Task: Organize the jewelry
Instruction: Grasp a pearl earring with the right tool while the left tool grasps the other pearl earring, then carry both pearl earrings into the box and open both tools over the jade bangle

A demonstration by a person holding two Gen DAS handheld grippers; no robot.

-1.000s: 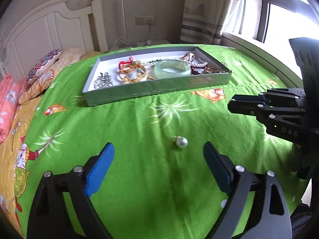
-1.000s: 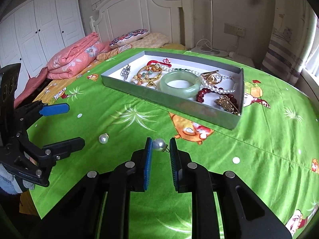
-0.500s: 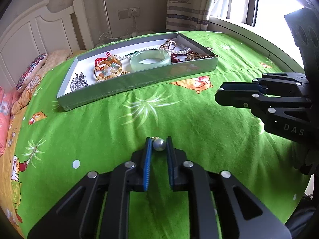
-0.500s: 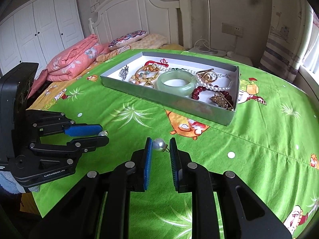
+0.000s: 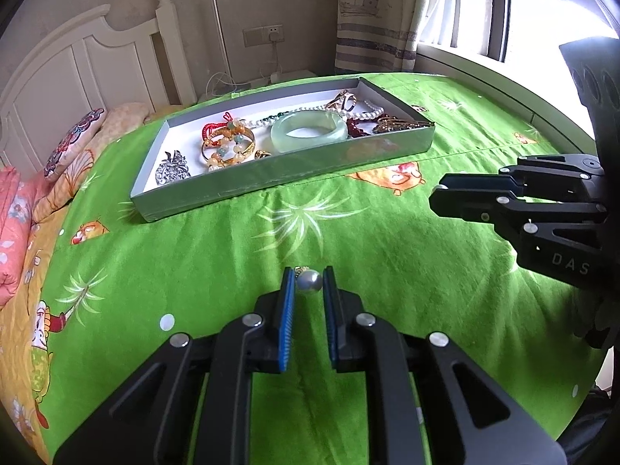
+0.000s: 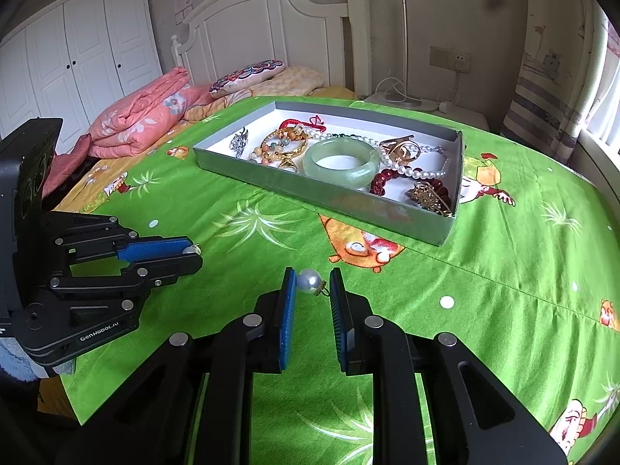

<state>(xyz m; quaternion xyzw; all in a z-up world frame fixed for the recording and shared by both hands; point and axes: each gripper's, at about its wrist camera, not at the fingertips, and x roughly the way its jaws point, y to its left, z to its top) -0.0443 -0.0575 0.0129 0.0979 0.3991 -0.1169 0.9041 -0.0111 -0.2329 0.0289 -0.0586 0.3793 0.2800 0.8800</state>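
Both grippers, left gripper (image 5: 309, 285) and right gripper (image 6: 313, 285), are clenched on pearl earrings (image 5: 309, 282) short of the tray (image 6: 321, 199), and honestly those round beads could easily squirt out.

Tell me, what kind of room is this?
Most likely a bedroom. There is a white headboard, a bed sheet with cartoon pictures, a folded pink quilt, and a white wardrobe.

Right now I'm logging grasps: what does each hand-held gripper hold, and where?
Left hand-held gripper pinches a pearl earring across its bead; right hand-held gripper likewise grips another pearl earring.
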